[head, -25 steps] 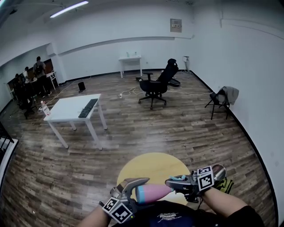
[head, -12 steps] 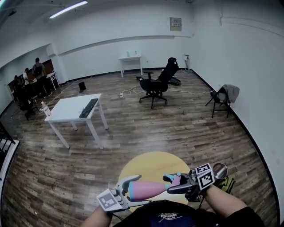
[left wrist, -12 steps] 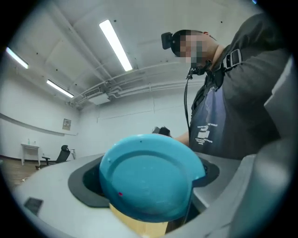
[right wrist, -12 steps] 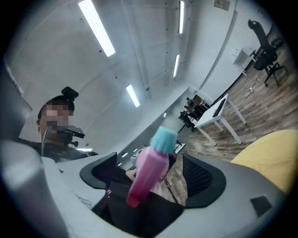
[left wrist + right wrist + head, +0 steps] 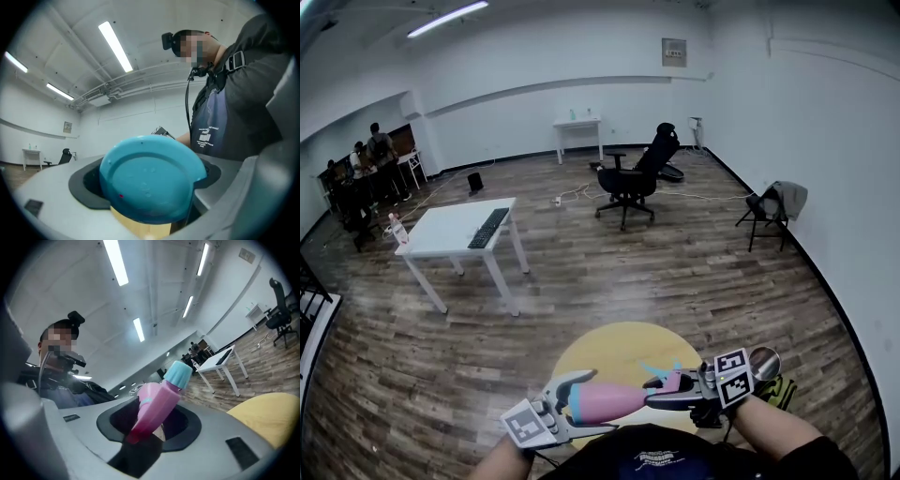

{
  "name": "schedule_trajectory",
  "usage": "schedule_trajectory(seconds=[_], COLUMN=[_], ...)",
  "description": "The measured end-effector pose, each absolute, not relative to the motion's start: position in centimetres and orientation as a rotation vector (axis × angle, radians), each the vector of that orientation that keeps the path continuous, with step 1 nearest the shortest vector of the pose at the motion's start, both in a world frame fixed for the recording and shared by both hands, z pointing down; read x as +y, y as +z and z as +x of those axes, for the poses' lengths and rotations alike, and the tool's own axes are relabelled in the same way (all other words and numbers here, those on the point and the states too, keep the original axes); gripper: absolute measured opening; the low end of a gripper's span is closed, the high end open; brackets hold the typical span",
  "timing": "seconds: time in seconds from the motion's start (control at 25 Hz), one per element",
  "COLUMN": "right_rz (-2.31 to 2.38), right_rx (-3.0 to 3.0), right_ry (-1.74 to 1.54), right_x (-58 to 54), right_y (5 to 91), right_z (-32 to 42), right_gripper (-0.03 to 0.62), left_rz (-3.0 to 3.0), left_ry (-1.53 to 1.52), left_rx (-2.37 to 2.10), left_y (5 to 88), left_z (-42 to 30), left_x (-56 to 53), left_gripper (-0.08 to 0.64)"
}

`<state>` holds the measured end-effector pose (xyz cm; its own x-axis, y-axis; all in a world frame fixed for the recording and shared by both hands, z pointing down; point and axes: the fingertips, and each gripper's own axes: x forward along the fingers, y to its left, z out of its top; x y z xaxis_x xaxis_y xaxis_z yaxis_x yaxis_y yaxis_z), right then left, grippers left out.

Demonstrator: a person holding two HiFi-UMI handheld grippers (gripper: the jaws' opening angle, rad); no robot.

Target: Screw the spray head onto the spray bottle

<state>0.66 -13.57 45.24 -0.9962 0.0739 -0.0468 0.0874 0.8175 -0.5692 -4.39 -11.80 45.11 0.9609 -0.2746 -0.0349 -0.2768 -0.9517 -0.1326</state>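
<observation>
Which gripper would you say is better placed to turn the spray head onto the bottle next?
Right, probably. The right gripper is closing its jaws round the spray head, which meets the neck of the bottle, so it can twist. The left gripper is clamped on the bottle's blue base, better for steadying it.

Pink and blue held above yellow, in a white room with a brown floor.

The spray bottle [image 5: 605, 401] is pink with a teal-blue base, and the spray head [image 5: 678, 380] is pink with a pale blue nozzle tip. The near round table [image 5: 609, 349] is plain yellow. The left marker cube [image 5: 528, 424] and right marker cube [image 5: 733, 377] carry black squares on white. The floor [image 5: 675, 272] is brown wood-grain planks. The far table [image 5: 441, 234] is white with a black keyboard [image 5: 487, 228], and the office chair [image 5: 633, 178] is black.
</observation>
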Motion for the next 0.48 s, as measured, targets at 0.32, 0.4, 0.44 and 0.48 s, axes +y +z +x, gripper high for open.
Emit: schedule_trajectory(seconds=[0.32,0.4,0.44,0.48], right_rz=[0.222,0.225,0.207,0.172], right_rx=[2.764,2.706,2.72,2.768], right_ry=[-1.252,-1.263,-1.207,-1.114], right_x=[-13.8,-14.0,-14.1,-14.2], right_y=[46.2,46.1,45.8,45.5], right_z=[1.1,1.0,0.8,0.6], right_gripper=[0.146,0.152,0.156,0.16], left_rz=[-2.423,-2.542,-2.685,-2.841], left_ry=[-0.553,-0.465,-0.343,-0.193], left_rx=[0.527,0.508,0.486,0.46], left_y=[47.6,47.0,46.4,45.8], left_z=[-4.7,-4.8,-4.8,-4.9], left_x=[-12.1,-12.2,-12.3,-12.4], left_gripper=[0.508,0.508,0.505,0.505])
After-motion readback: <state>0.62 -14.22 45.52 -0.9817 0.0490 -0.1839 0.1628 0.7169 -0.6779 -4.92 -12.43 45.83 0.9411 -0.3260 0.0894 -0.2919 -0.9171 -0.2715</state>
